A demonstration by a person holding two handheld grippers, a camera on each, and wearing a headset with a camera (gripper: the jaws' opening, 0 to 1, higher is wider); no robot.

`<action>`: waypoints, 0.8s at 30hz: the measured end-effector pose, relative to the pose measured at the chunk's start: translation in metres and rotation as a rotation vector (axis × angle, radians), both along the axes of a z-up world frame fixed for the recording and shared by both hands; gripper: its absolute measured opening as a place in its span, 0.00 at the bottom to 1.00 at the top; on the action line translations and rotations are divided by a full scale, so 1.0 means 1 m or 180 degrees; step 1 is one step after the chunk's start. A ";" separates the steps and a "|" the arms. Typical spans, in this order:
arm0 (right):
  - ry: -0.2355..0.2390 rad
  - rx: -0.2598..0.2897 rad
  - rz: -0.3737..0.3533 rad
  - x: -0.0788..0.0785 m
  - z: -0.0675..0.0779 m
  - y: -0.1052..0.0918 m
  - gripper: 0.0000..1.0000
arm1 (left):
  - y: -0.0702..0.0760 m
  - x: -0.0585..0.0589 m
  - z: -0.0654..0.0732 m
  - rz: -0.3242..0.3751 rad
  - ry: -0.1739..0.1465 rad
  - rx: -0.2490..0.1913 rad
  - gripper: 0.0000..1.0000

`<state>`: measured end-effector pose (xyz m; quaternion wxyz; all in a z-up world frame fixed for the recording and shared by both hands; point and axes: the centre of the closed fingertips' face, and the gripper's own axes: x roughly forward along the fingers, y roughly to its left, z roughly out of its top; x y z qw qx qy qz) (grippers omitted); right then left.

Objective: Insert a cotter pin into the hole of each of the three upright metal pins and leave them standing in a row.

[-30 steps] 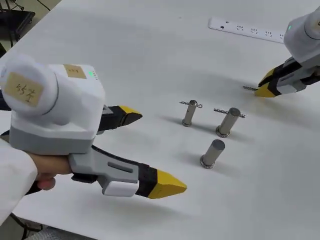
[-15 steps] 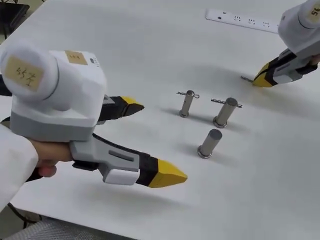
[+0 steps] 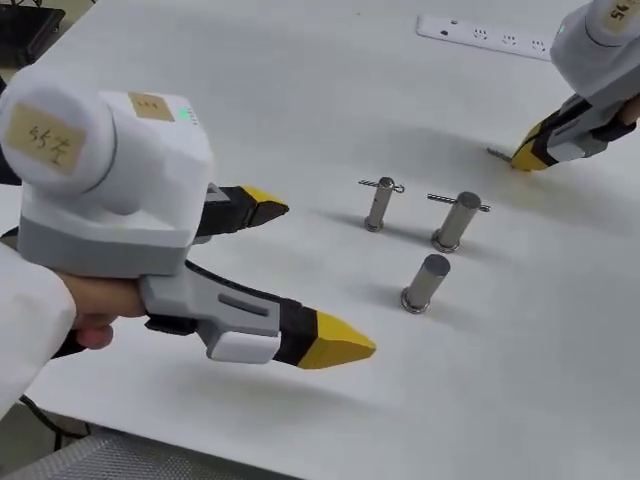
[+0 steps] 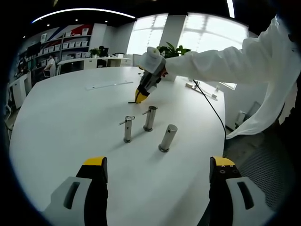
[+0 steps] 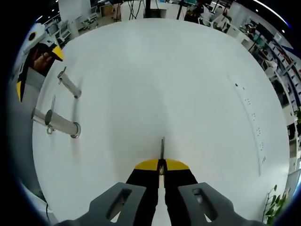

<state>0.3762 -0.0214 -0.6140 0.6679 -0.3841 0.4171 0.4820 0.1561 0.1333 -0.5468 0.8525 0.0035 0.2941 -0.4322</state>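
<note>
Beyond the bare pin [image 3: 426, 283], my right claw [image 3: 520, 160] is clamped on the last cotter [image 3: 498, 154], shaft jutting straight ahead; my left claw [image 3: 328, 278], apart, sits nearer.

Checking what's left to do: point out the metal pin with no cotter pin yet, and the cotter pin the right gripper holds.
bare metal pin [image 3: 426, 282], head view, mid shaft.
held cotter pin [image 5: 162, 148], right gripper view, exposed shank.

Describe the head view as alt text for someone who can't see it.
Three metal pins stand on a white table: two already carry cotter pins, the nearest pin is bare. The left gripper hovers open in front; the right gripper, far right, pinches another cotter pin.
</note>
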 end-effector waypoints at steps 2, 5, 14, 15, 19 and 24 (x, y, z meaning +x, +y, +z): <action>0.0009 0.0036 -0.0040 -0.001 0.001 0.001 0.00 | 0.001 0.000 0.000 0.0012 -0.0001 0.0008 0.88; 0.0003 0.0057 -0.0071 -0.002 0.002 0.002 0.00 | 0.002 -0.001 0.000 0.0036 0.0012 0.0007 0.88; -0.0111 0.0066 -0.0159 -0.002 0.013 0.000 0.00 | 0.004 -0.001 0.007 0.0099 -0.0016 0.0000 0.87; -0.0149 0.0066 -0.0187 -0.001 0.015 -0.001 0.00 | 0.004 0.000 0.007 0.0103 -0.0015 0.0000 0.87; -0.0234 0.0146 -0.0214 -0.001 0.024 -0.003 0.00 | 0.000 -0.002 0.011 0.0099 -0.0013 0.0010 0.84; -0.0360 0.0300 -0.0172 -0.002 0.036 -0.001 0.00 | -0.003 0.000 0.014 0.0124 -0.0041 -0.0019 0.83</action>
